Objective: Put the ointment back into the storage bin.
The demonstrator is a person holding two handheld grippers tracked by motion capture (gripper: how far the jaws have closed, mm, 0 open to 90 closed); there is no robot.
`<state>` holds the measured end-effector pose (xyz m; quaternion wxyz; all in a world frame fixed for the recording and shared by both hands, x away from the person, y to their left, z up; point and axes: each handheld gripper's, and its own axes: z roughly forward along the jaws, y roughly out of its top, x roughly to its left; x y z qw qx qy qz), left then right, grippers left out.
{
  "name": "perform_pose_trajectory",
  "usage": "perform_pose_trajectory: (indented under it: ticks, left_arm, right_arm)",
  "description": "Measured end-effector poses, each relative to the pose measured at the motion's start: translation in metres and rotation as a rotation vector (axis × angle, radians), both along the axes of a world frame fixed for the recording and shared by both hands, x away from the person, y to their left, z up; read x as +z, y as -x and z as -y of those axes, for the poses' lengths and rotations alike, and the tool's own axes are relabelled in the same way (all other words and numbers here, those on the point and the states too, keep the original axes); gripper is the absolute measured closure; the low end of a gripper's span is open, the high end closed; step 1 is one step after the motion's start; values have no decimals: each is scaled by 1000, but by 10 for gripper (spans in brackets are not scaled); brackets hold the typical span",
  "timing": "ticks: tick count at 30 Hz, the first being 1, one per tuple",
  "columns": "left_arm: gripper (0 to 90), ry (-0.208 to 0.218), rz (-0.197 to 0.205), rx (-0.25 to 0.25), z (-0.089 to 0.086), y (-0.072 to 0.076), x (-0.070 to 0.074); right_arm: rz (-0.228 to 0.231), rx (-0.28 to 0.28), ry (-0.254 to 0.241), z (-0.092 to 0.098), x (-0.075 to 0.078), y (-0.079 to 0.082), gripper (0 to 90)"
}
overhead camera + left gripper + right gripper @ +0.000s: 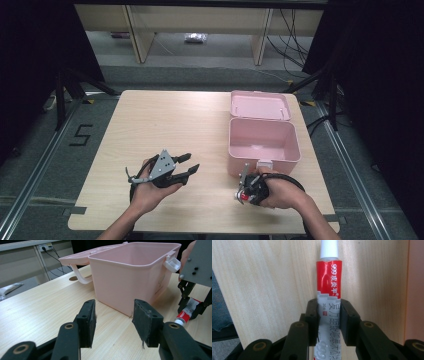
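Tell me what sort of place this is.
Probably a lab set up for recording handling tasks: a lone wooden table on grey carpet marked with a taped 5, black curtains at both sides, and loose cables by desks behind.

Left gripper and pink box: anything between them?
Nothing: bare table between the left gripper and the pink box, per the left gripper view.

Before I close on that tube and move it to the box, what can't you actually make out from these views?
- Tube: its rear end is cut off by the bottom edge of the right gripper view, behind the right gripper.
- High view: the tube is mostly covered by the right hand.
- Pink box: its floor is hidden by its own front wall in the left gripper view.
- Small print on the tube is too fine to read.
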<state>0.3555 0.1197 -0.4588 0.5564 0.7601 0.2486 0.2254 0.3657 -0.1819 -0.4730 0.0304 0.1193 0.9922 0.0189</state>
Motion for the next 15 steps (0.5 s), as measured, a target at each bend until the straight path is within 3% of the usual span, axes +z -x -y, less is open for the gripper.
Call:
perform_pose_trajectory:
  ticks: [4, 6, 8, 11, 12, 13, 15]
  left_arm:
    - [526, 5, -2, -1, 1, 0, 0]
    - [526, 3, 1, -3, 1, 0, 0]
    - [525, 5, 1, -2, 1, 1, 0]
    - [525, 6, 0, 1, 0, 1, -1]
    - [526, 20, 1, -2, 0, 1, -2]
    - [526, 18, 2, 0, -1, 1, -2]
    - [525, 12, 1, 7, -3, 3, -2]
  right_arm:
    - [3, 32, -13, 1, 3, -2, 721]
    - [-4, -18, -2, 0, 6, 2, 721]
    - [-5, 7, -8, 2, 6, 0, 721]
    - [-9, -6, -8, 1, 10, 3, 721]
    - [-5, 29, -27, 3, 10, 1, 721]
    - [-11, -2, -18, 2, 13, 4, 721]
    - [-12, 19, -31, 3, 16, 4, 721]
